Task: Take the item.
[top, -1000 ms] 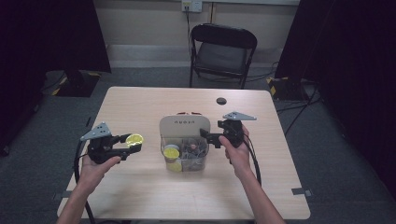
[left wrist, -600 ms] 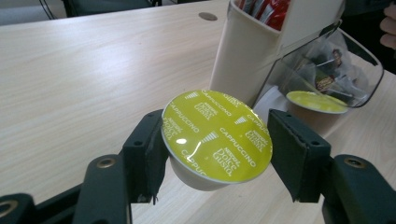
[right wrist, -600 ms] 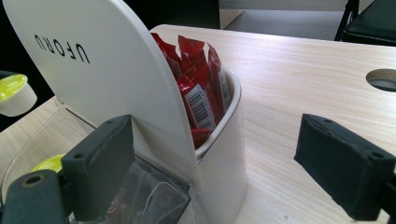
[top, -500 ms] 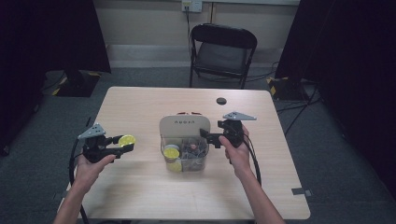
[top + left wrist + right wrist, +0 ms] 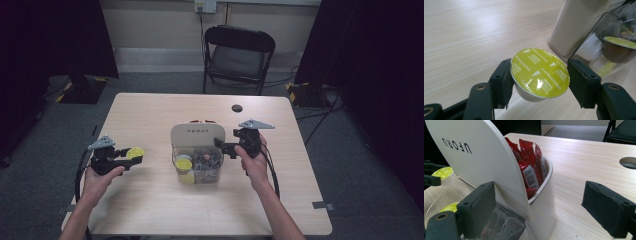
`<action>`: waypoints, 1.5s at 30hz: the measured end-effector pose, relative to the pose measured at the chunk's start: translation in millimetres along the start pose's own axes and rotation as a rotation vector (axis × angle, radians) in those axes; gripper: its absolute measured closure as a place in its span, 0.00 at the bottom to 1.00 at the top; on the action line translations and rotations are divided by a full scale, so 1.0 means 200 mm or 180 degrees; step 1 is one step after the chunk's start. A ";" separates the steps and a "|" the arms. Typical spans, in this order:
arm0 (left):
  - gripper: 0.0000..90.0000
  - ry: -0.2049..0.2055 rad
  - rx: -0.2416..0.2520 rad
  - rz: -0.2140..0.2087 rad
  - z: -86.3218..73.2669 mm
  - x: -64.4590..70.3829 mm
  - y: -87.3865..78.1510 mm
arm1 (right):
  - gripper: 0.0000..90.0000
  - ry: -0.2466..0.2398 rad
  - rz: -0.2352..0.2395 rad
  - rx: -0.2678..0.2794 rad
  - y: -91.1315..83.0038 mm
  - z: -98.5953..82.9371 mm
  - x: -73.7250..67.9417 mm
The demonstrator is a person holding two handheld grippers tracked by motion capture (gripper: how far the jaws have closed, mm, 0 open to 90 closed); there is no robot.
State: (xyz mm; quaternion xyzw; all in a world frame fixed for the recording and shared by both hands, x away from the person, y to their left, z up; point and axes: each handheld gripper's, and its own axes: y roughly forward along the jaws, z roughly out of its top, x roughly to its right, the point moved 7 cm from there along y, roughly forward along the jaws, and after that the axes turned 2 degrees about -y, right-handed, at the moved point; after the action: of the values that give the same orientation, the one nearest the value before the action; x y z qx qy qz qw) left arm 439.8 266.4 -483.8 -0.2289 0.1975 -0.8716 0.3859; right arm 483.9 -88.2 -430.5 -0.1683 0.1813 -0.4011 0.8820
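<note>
- Left gripper (image 5: 537, 82): jaws closed on a yellow-green cappuccino capsule (image 5: 539, 72), held above the table (image 5: 150, 200), left of the organiser (image 5: 197, 155).
- Right gripper (image 5: 537, 212): jaws open, beside the organiser's cream back wall; red sachets (image 5: 529, 167) behind it.

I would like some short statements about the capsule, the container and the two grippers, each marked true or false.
1. The left gripper holds a yellow-green capsule. True.
2. The capsule's lid reads "Espresso". False: it reads "Cappuccino".
3. The right gripper is shut on a red sachet. False: its jaws stand open beside the white container.
4. Red sachets stand in the container's rear compartment. True.
5. The folding chair stands on the table. False: it stands on the floor behind it.
</note>
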 end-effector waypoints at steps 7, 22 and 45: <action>0.44 0.0032 -0.0150 0.0038 -0.05 -0.03 0.07 | 0.12 0.0007 0.0003 0.0000 0.00 0.00 0.00; 0.44 0.0068 -0.0370 0.0218 -0.12 -0.08 0.14 | 0.13 0.0017 0.0029 -0.0073 0.01 -0.01 -0.01; 0.30 -0.0094 -0.0319 0.0203 -0.12 -0.07 0.13 | 0.16 0.0016 0.0088 -0.0082 0.00 -0.01 -0.01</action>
State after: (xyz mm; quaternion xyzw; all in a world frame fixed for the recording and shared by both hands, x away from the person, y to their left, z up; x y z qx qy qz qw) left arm 450.7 265.7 -520.5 -0.2543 0.2425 -0.8444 0.4044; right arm 483.2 -87.0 -431.6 -0.1761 0.1910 -0.3870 0.8848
